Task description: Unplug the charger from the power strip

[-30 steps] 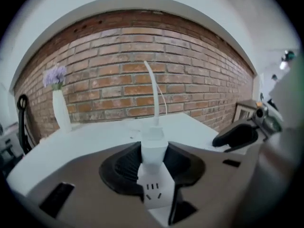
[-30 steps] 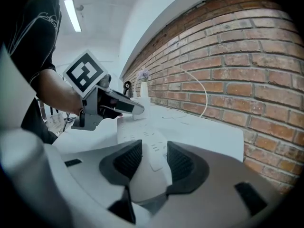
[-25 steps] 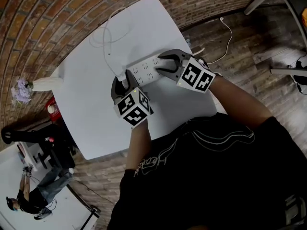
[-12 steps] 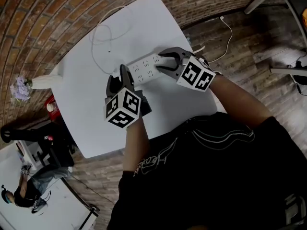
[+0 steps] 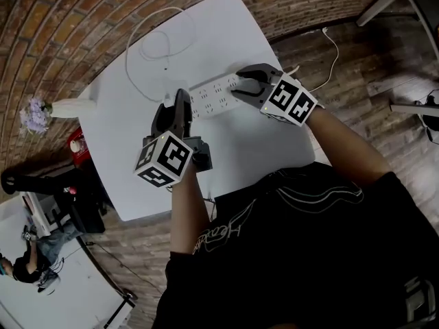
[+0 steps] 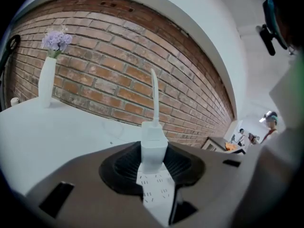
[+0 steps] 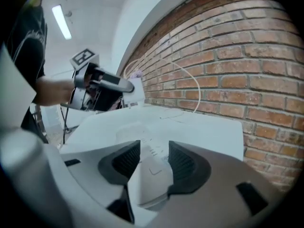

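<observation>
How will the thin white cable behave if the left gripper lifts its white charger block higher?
Probably floppy: the thin white cable lies in loose loops on the white table. It looks light, so it should trail along easily. Just above the white charger block it stands straight, so it seems stiffer there.

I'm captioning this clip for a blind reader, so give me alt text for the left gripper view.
The left gripper clamps a white charger between its dark pads, its cable standing straight up. Behind lie a white table, a brick wall and a white vase of purple flowers at left.
</observation>
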{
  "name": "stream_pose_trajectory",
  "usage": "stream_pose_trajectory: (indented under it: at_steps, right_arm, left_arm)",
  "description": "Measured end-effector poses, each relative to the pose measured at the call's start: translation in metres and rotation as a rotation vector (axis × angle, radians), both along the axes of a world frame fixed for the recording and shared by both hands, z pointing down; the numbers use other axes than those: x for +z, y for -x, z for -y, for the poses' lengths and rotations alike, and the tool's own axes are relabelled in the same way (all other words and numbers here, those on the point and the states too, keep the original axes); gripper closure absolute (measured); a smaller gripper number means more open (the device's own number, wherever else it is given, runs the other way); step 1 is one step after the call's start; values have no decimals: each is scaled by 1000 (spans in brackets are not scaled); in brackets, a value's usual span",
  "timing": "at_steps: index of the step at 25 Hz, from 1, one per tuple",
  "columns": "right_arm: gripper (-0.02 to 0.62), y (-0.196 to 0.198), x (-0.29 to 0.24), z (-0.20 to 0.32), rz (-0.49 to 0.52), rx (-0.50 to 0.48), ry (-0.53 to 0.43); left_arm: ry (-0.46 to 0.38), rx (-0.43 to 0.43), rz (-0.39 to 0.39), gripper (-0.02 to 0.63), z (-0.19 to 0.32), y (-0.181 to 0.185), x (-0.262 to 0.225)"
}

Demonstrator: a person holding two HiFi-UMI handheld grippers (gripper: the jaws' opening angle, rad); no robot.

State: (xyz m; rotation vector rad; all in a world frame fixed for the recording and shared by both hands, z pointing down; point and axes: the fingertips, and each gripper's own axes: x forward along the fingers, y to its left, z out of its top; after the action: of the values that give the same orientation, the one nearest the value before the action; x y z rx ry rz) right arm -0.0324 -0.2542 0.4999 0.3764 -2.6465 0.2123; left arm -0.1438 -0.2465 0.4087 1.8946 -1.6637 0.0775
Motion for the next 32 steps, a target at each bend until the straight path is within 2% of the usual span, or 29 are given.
stream_pose_trajectory:
  at_steps: [1, 4, 8, 12, 16, 19, 22, 28, 32]
  right_arm:
    - [441, -3, -6, 2, 34, 30, 24]
    - [519, -12, -36, 11, 116, 97, 24]
    - [537, -13, -82, -3, 210, 87, 18]
    - [575, -7, -124, -36, 316, 71, 29]
    - [584, 0, -157, -74, 363, 78, 8]
    - [589, 1, -171, -106, 388, 109, 40]
    - [589, 1, -181, -138, 413, 133, 75]
    - [591, 0, -195, -196, 409, 152, 72]
    - [592, -6, -207, -221, 442, 166, 66]
  left_arm:
    - [4, 18, -4, 471, -4, -1, -2]
    - [13, 65, -42, 471, -14, -4, -8]
    - [19, 124, -105, 471, -35, -9, -15]
    - [20, 176, -130, 471, -62, -11, -25]
    - [21, 192, -163, 471, -96, -8, -38]
    - [14, 239, -144, 471, -129, -10, -55]
    - [-14, 304, -87, 471, -161, -15, -74]
    - [-69, 406, -1, 471, -221, -26, -96]
    - [-77, 437, -17, 471, -247, -33, -99]
